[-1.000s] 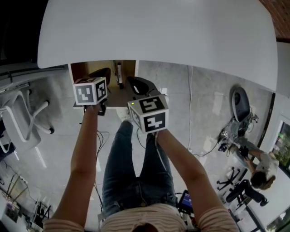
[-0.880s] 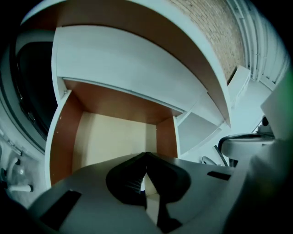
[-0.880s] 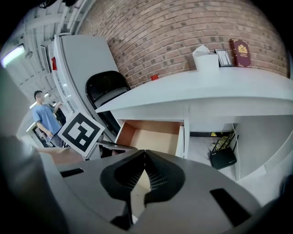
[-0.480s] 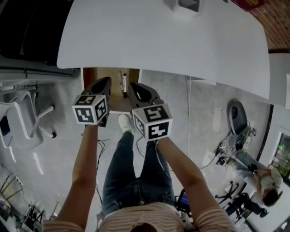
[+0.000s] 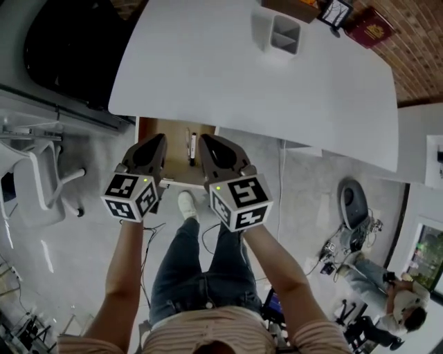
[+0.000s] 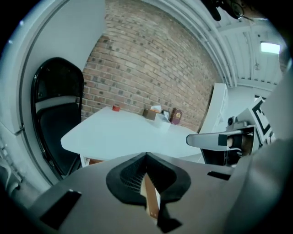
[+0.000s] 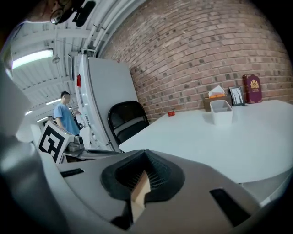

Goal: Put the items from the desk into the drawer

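The white desk [image 5: 228, 76] carries a white open-top holder [image 5: 285, 34], a brown box [image 5: 297, 7], a small picture frame [image 5: 336, 12] and a dark red book [image 5: 370, 26] along its far edge. Under its near edge a wooden drawer [image 5: 173, 148] stands open with a black-and-white marker [image 5: 192, 146] inside. My left gripper [image 5: 154, 144] and right gripper [image 5: 213, 145] hover side by side over the drawer's front, both shut with nothing held. The right gripper view shows the holder [image 7: 221, 111], book [image 7: 252, 88] and a small red item [image 7: 170, 113] on the desk.
A black chair [image 5: 66, 41] stands at the desk's left end, and a white chair [image 5: 41, 173] is on the floor to my left. A person in blue [image 7: 68, 116] stands far off, and another person [image 5: 394, 304] sits on the floor at lower right among cables.
Both grippers have risen from the drawer toward the desk edge. The head view has tilted up, so the holder, box, frame and book at the desk's far edge now show.
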